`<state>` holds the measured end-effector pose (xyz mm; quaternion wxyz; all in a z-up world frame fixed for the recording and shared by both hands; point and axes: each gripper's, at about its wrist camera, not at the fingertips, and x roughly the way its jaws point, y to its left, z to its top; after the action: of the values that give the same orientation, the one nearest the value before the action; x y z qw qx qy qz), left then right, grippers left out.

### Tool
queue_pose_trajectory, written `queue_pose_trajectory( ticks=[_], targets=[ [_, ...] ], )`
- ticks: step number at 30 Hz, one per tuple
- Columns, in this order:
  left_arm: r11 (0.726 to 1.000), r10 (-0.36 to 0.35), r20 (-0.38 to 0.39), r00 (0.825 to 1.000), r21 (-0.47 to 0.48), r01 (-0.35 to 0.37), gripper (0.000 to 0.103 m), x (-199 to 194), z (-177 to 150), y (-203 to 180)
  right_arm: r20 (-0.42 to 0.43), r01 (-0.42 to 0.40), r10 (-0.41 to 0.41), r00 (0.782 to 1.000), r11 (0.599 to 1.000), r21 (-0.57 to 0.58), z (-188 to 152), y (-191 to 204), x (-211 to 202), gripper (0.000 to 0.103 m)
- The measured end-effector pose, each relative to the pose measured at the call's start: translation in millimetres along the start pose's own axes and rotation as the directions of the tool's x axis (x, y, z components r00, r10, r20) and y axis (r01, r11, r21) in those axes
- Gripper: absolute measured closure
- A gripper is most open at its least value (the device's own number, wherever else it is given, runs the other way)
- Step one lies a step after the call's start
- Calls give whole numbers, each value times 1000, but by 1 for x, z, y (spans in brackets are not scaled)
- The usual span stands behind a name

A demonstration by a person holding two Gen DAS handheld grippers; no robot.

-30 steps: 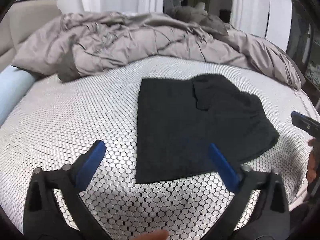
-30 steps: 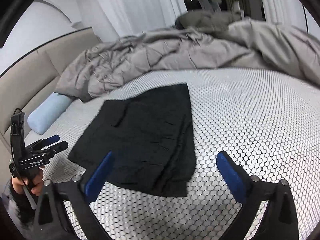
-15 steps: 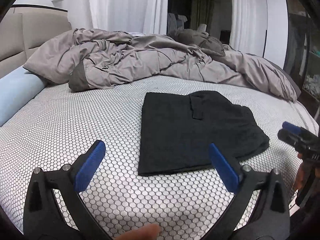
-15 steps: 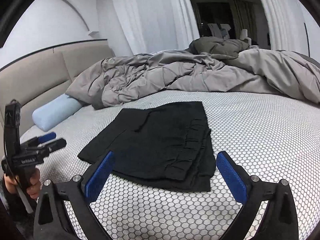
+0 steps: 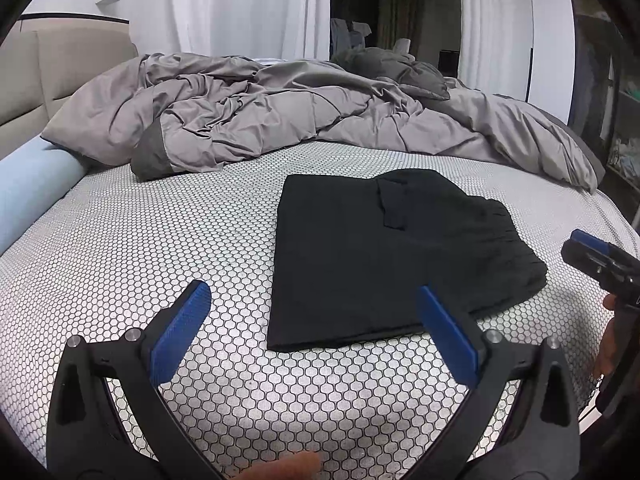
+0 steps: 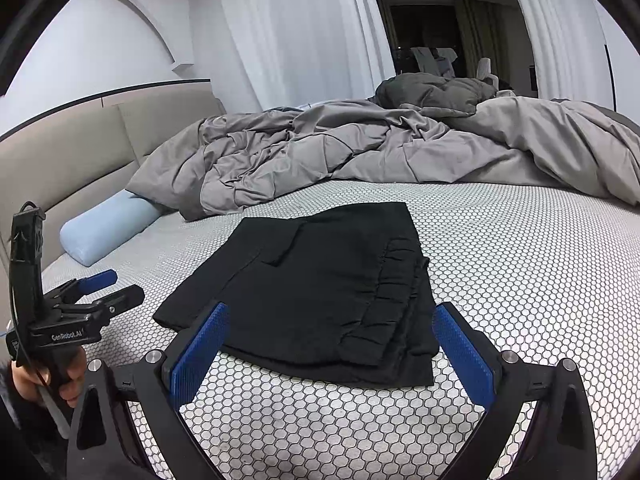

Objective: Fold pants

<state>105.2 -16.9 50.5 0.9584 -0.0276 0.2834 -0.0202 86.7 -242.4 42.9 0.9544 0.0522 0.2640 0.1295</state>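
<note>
Black pants – folded soft rectangle, gathered waistband, flat on honeycomb-patterned bed near its front edge. Left hand-held gripper, right hand-held gripper – both spread wide, holding nothing.

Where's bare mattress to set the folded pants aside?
Widest bare patch: between the black pants and the blue bolster, in front of the grey duvet. Also bare to the pants' right. The far side is crowded by the duvet. Both grippers, left and right, are open.
</note>
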Motion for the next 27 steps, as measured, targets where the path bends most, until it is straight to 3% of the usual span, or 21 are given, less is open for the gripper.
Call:
queue_pose_trajectory(
  ticks=[27],
  targets=[
    [1000,0,7,1000,6,0,1,4,2,3,13,6,-6,1000,1000,2,-1,6,2,0]
  ],
)
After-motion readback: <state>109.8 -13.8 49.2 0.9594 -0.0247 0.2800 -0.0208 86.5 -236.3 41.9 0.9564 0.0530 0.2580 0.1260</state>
